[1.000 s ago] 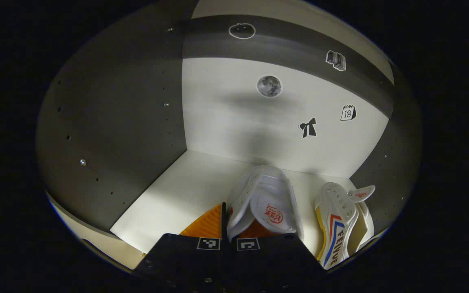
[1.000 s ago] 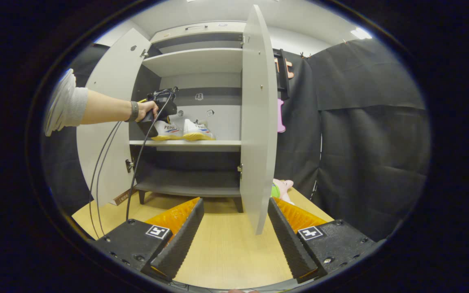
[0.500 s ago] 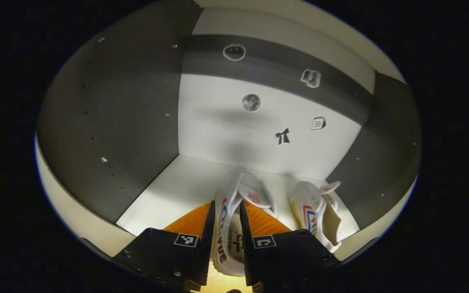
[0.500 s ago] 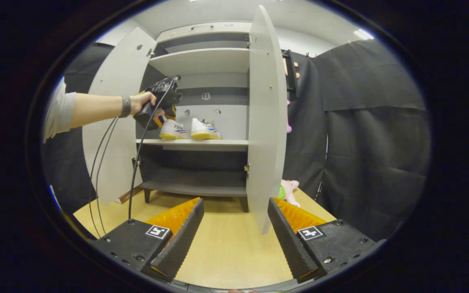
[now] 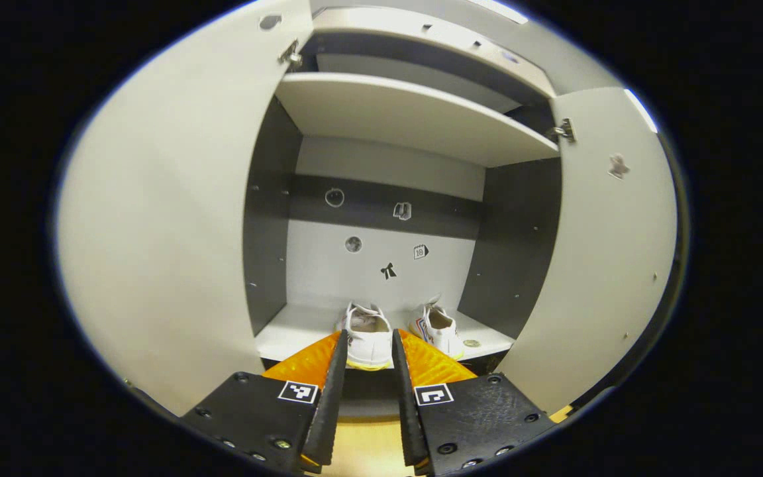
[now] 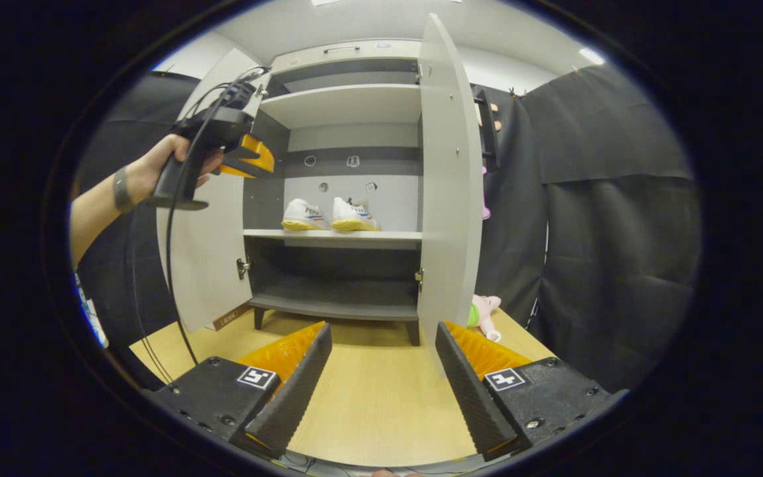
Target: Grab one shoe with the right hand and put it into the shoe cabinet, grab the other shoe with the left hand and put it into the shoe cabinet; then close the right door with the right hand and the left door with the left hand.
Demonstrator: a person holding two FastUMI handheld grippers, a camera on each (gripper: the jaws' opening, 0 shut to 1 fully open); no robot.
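Behind right door (image 6: 446, 192), pink toy (image 6: 484, 311).

Dark wristband (image 6: 120, 189) worn; black cables (image 6: 171, 265) trail from the handheld tool (image 6: 251, 156).

Middle shelf (image 6: 332, 234): two shoes (image 6: 327, 215) side by side, touching shelf.
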